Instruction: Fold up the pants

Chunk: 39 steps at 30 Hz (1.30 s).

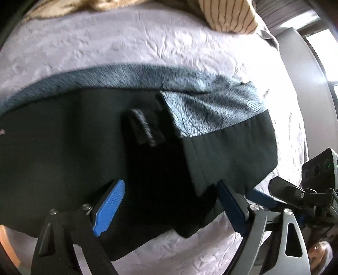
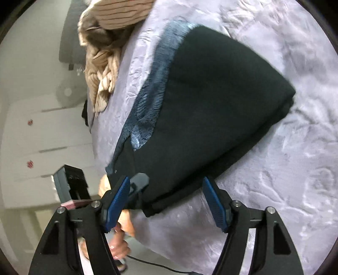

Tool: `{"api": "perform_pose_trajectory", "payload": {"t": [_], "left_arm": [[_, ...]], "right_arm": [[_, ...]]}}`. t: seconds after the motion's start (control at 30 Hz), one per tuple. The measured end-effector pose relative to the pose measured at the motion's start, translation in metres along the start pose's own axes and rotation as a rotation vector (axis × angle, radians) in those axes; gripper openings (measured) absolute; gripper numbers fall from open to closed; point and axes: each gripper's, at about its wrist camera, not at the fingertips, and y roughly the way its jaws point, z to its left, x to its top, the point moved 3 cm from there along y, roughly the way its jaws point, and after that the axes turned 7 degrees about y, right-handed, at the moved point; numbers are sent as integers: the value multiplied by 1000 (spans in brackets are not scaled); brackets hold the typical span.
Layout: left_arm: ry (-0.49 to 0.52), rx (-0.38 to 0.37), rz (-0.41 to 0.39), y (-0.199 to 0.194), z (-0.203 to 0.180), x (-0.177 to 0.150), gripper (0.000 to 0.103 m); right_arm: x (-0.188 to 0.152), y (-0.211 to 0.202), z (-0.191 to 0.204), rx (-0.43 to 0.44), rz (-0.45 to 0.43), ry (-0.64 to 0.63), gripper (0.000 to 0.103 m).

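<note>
On the lilac bedspread [image 2: 274, 179], folded dark pants [image 2: 211, 101], no legible writing.

Bed covered by pale lilac bedspread [image 1: 147, 42], surface crinkled with an embossed pattern. Cream pillow with thin dark stripes [image 1: 230, 14] at the far edge of the bed. Beige knitted throw [image 2: 101, 69] bunched beside it, draping over the bed's edge. White drawer unit [image 2: 42, 135] beyond the bed, red marks on its fronts. Bright window [image 1: 323, 55] at right.
</note>
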Motion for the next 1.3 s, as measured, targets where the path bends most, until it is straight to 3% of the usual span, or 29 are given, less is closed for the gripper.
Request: {"api": "perform_pose_trajectory", "payload": {"t": [0.07, 0.1, 0.13, 0.17, 0.2, 0.3, 0.4, 0.5, 0.57, 0.6, 0.7, 0.77, 0.9, 1.03, 1.1, 1.2, 1.3], "left_arm": [[3, 17, 4, 8, -3, 2, 90], [9, 27, 3, 10, -5, 3, 90], [18, 38, 3, 11, -8, 4, 89], [26, 46, 3, 12, -11, 5, 88], [30, 51, 3, 10, -13, 4, 86], [42, 54, -39, -6, -22, 7, 84], [74, 76, -94, -26, -26, 8, 84], [89, 136, -55, -17, -19, 2, 84], [72, 206, -21, -7, -7, -8, 84], [49, 207, -28, -10, -3, -10, 84], [27, 231, -90, -28, 1, -9, 84], [41, 261, -117, -38, 3, -6, 84], [71, 252, -175, -52, -14, 17, 84], [117, 247, -198, -48, -37, 38, 84], [135, 250, -201, -34, -50, 47, 84], [138, 243, -199, -21, -54, 54, 84], [120, 231, -191, -9, -58, 59, 84]], "right_arm": [[2, 12, -3, 24, 8, 35, 67], [4, 18, -4, 21, 13, 52, 59], [9, 26, -10, 7, 21, 84, 37], [11, 30, -16, -6, 25, 112, 21], [13, 36, -22, -3, 33, 146, 13], [10, 29, -15, 122, 18, 178, 10], [-2, 27, 3, 160, 30, 123, 6], [-17, 51, 4, 58, 80, 54, 6], [-20, 70, -7, -2, 102, 59, 4], [-22, 75, -13, -14, 113, 77, 3], [-30, 66, 0, -33, 148, 2, 9], [-35, 49, 21, -105, 165, -149, 17], [-11, -3, 53, -169, 28, -339, 54], [61, -42, 56, -210, -156, -348, 56], [94, -47, 50, -252, -202, -336, 56], [129, -51, 33, -198, -156, -297, 56], [145, -29, 15, -125, -47, -255, 56]]}}
